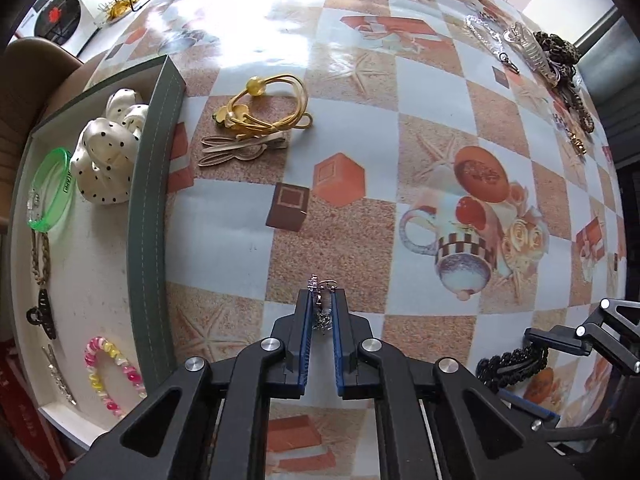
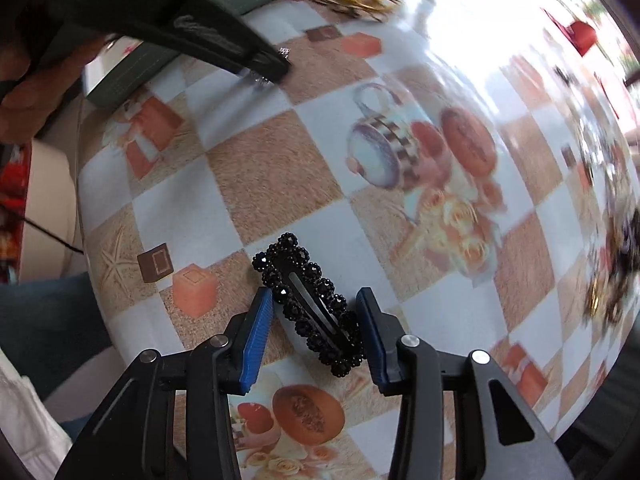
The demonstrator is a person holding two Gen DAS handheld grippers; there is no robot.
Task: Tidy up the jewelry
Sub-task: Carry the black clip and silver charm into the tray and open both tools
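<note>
My left gripper [image 1: 322, 298] points down at the table and is shut on a small silver trinket [image 1: 321, 310], which pokes out past the blue pads. It stands just right of the green-rimmed tray [image 1: 154, 200]. In the right wrist view, a black beaded hair clip [image 2: 312, 304] lies diagonally on the checked tablecloth [image 2: 272, 184]. My right gripper [image 2: 314, 300] straddles it, and a thin gap shows at each blue pad. The left gripper's black finger [image 2: 256, 56] shows at the top left of that view.
The tray holds a polka-dot scrunchie [image 1: 108, 160], a green bangle [image 1: 50, 188], a bead bracelet [image 1: 112, 376] and dark clips. Yellow hair ties [image 1: 264, 108] and beige clips [image 1: 240, 148] lie beside it. A silver chain [image 1: 486, 36] and a jewelry pile [image 1: 556, 56] sit far right.
</note>
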